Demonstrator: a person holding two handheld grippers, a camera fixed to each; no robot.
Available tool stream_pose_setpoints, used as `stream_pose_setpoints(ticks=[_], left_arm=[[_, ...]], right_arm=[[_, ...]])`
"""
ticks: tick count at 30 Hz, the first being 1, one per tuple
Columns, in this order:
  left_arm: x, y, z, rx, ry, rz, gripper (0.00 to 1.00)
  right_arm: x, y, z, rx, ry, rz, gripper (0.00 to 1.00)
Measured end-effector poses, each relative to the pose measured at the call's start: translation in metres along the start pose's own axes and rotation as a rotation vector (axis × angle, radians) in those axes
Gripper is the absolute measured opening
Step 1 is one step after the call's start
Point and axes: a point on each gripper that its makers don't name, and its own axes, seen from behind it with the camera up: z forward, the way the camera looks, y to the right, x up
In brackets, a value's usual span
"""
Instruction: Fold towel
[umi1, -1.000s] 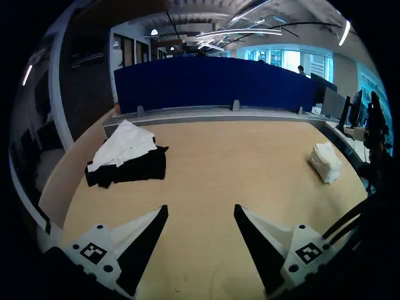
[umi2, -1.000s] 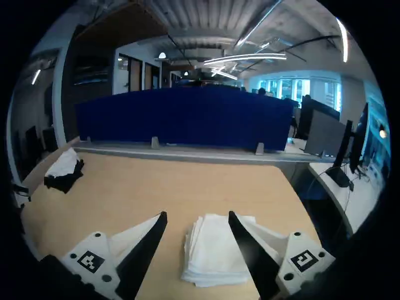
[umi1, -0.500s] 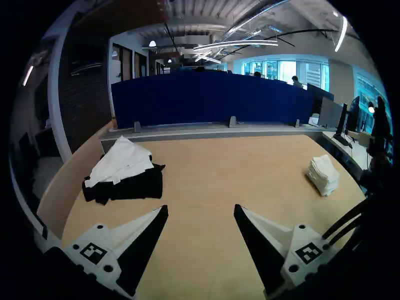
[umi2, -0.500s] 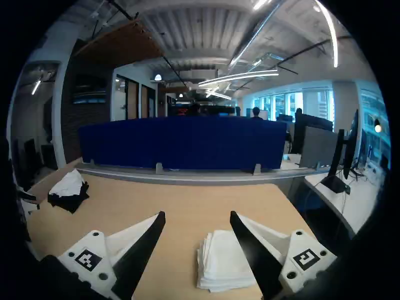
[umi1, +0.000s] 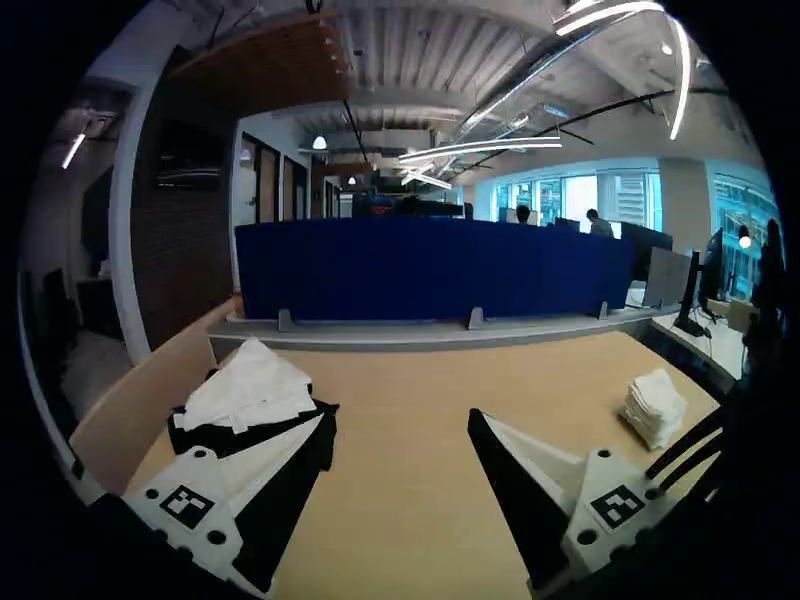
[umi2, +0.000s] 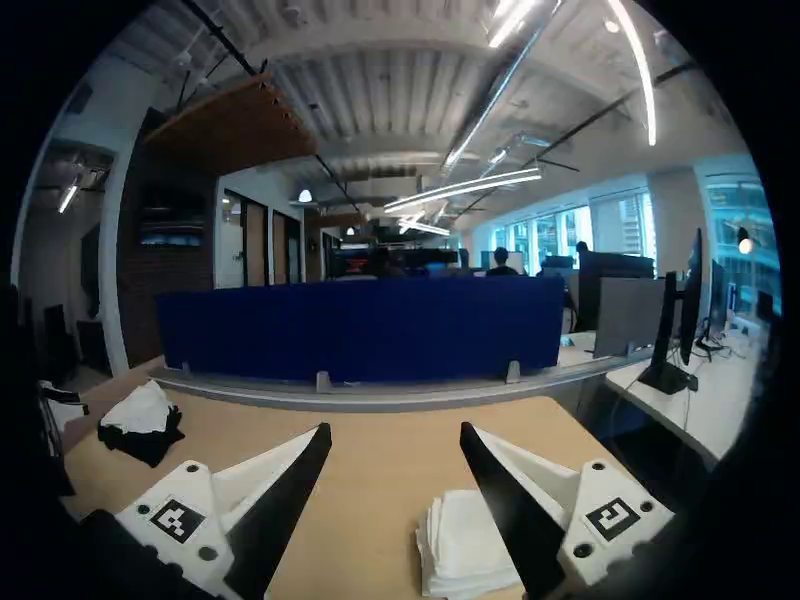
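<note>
1. table (umi1: 420, 390): pale wood top. a blue partition (umi1: 430, 265) closes the far edge at 12 o'clock.

2. loose pile: in the left gripper view it lies at 9 o'clock. a crumpled white towel (umi1: 245, 390) rests on top of a black cloth (umi1: 195, 432). in the right gripper view the same pile (umi2: 140, 420) sits far off at 9 o'clock, well apart from that gripper.

3. folded stack (umi2: 460, 545): white towels, squared up, at 5 o'clock in the right gripper view, partly behind one finger. in the left gripper view it lies at 3 o'clock (umi1: 655, 405).

4. left gripper (umi1: 400, 470): fingers spread apart, nothing between them. one fingertip overlaps the near edge of the loose pile; contact cannot be told.

5. right gripper (umi2: 393, 490): fingers spread apart, holding nothing.

handling (judgement): the white towel is likely light, soft and limp. it will drape and sag once lifted and has no stiffness to push against. pinch a free corner or hem, top layer only, so the black cloth stays down. take two corners of one edge, one per gripper, to keep the towel spread out.
</note>
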Motion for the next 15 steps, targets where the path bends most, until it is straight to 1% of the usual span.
stream_pose_setpoints(ticks=[3,6,9,12,15], left_arm=[[0.019,0.004,0.002,-0.010,0.072,-0.010,0.98],[0.031,0.007,0.003,-0.022,0.122,-0.025,0.98],[0.033,0.007,0.003,-0.020,0.138,-0.018,0.98],[0.030,0.009,0.004,-0.025,0.147,0.001,0.98],[0.024,0.008,0.006,-0.021,0.148,0.013,0.98]], right_arm=[[-0.002,-0.006,-0.001,0.001,0.012,-0.016,1.00],[-0.006,-0.011,-0.001,0.004,0.001,-0.036,1.00],[-0.007,-0.015,0.000,0.006,-0.004,-0.045,1.00],[-0.006,-0.018,-0.001,0.013,-0.005,-0.045,1.00],[-0.007,-0.019,-0.001,0.012,-0.013,-0.044,1.00]])
